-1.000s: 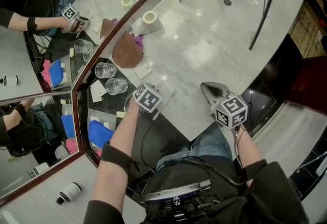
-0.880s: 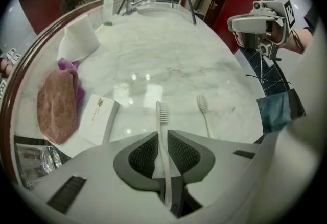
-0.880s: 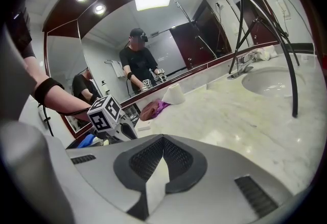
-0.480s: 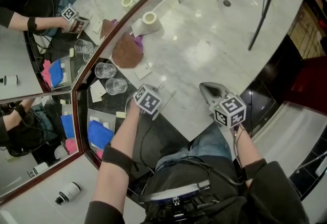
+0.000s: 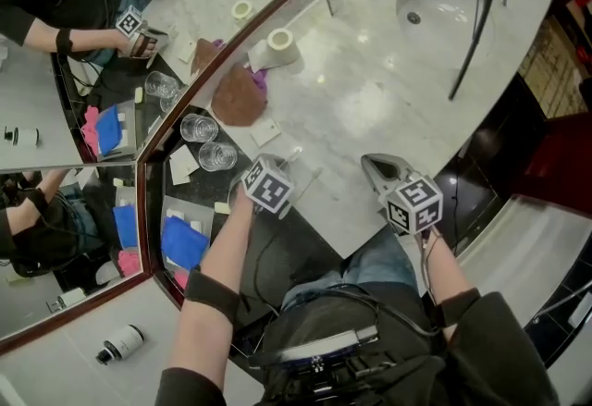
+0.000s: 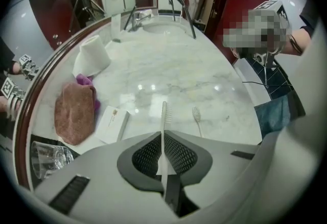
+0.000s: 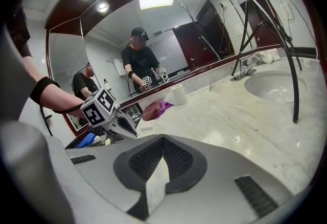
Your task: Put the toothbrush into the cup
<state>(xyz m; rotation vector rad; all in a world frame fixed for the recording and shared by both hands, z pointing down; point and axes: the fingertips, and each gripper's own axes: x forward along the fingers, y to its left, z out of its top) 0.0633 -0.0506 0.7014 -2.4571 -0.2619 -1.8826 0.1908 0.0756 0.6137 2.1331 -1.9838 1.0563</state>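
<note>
Beside the mirror (image 5: 37,99) at the far left stands the cup (image 5: 217,155), upright and mouth up, with a second cup (image 5: 197,128) just behind it. Both look empty, so the toothbrush has yet to go in. On the marble counter (image 5: 370,90) next to them lie a brown cloth (image 6: 75,110) and a small white box (image 6: 112,123), near our path but, we judge, not across it.

Next comes our left gripper (image 6: 163,142), pointing steeply down. Its jaws have just been closing, and they pinch the toothbrush (image 6: 164,116) by its handle, so the bristle end stands out past the tips. We read that grip as deliberate: it leaves a long end free to drop into a cup. The brush looks clear of the marble, though we cannot tell by how much. Just right of it a second toothbrush (image 6: 196,118) lies flat on the counter, untouched.

Further right our right gripper (image 7: 161,164) hangs near the counter's front edge with its jaws pressed together on nothing. We take it to be parked out of the way, since one hand is enough for this carry. Beyond it, well apart, sits the sink (image 5: 444,6). What remains, as we see it, is a swing left to the cup.
</note>
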